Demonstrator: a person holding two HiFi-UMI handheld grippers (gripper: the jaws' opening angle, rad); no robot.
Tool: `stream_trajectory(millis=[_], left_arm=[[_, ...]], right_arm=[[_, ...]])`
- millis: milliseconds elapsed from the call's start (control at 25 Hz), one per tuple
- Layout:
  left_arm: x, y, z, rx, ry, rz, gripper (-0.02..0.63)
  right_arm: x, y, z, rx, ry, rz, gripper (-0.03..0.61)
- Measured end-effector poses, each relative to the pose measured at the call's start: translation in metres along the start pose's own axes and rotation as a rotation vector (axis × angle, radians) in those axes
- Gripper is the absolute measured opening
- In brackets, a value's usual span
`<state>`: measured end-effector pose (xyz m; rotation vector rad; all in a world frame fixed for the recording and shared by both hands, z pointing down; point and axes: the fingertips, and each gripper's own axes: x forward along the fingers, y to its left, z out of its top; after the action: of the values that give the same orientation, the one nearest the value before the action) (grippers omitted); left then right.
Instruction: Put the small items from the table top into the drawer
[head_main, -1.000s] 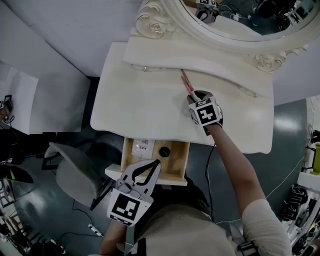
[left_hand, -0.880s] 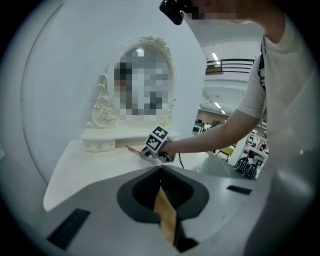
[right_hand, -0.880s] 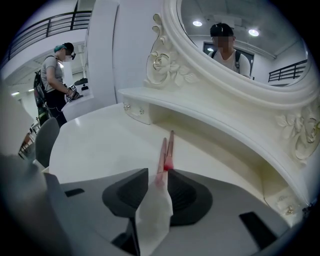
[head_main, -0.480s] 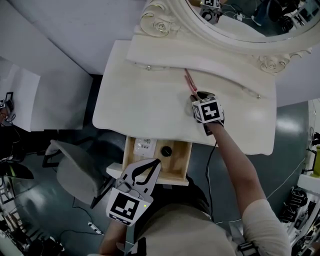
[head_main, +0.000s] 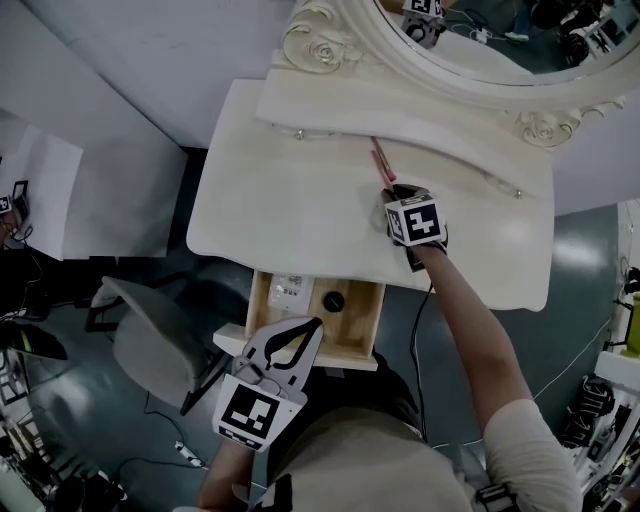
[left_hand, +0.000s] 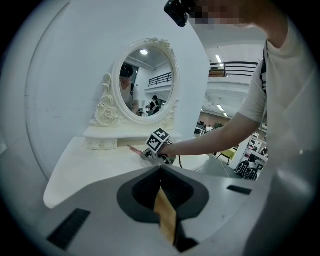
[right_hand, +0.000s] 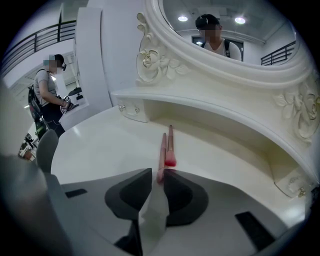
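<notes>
Two pink makeup brushes (right_hand: 161, 147) lie side by side on the cream dressing table (head_main: 270, 210), below the mirror shelf. My right gripper (right_hand: 158, 173) points down at them. Its jaws have just been closing, and they now pinch the near end of the longer brush. The other brush (right_hand: 170, 145), with a red head, lies free beside it. In the head view the right gripper (head_main: 388, 190) sits at the brushes (head_main: 379, 158). My left gripper (head_main: 317, 323) hangs shut and empty over the open wooden drawer (head_main: 262, 312), which holds a black round item (head_main: 332, 301) and a white item (head_main: 288, 290).
An ornate oval mirror (right_hand: 225, 30) stands on a raised shelf (head_main: 400, 115) with small knobs at the back of the table. A grey chair (head_main: 150, 340) is left of the drawer. Cables lie on the dark floor.
The right gripper's marker cube has turned a little over the brushes while its place stays nearly the same. The left gripper has not moved.
</notes>
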<state>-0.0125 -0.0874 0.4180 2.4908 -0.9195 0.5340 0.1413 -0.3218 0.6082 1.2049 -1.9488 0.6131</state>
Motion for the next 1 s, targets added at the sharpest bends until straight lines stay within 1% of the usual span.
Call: stream_trajectory(millis=[120, 280, 440, 560, 720, 880, 1000], left_arm=[[-0.001, 0.001, 0.0, 0.006, 0.001, 0.007, 0.058], [-0.002, -0.001, 0.003, 0.002, -0.005, 0.008, 0.058], [-0.005, -0.002, 0.001, -0.001, -0.002, 0.015, 0.058], [-0.007, -0.001, -0.003, 0.004, 0.006, 0.024, 0.058], [-0.011, -0.003, -0.003, 0.006, 0.001, 0.026, 0.058], [-0.016, -0.003, -0.003, 0.018, -0.005, 0.037, 0.058], [-0.021, -0.004, -0.004, 0.016, -0.002, 0.047, 0.058]], right_arm=[[0.002, 0.005, 0.0, -0.017, -0.011, 0.016, 0.067], [0.0, 0.004, 0.001, -0.002, -0.029, 0.019, 0.061], [0.001, 0.006, 0.001, -0.027, -0.026, 0.019, 0.055], [0.0, 0.007, 0.001, -0.047, -0.039, 0.007, 0.048], [0.001, 0.01, 0.001, -0.099, -0.029, -0.014, 0.038], [0.001, 0.009, 0.001, -0.09, -0.027, -0.02, 0.038], [0.0, 0.009, 0.001, -0.102, -0.028, -0.032, 0.037]])
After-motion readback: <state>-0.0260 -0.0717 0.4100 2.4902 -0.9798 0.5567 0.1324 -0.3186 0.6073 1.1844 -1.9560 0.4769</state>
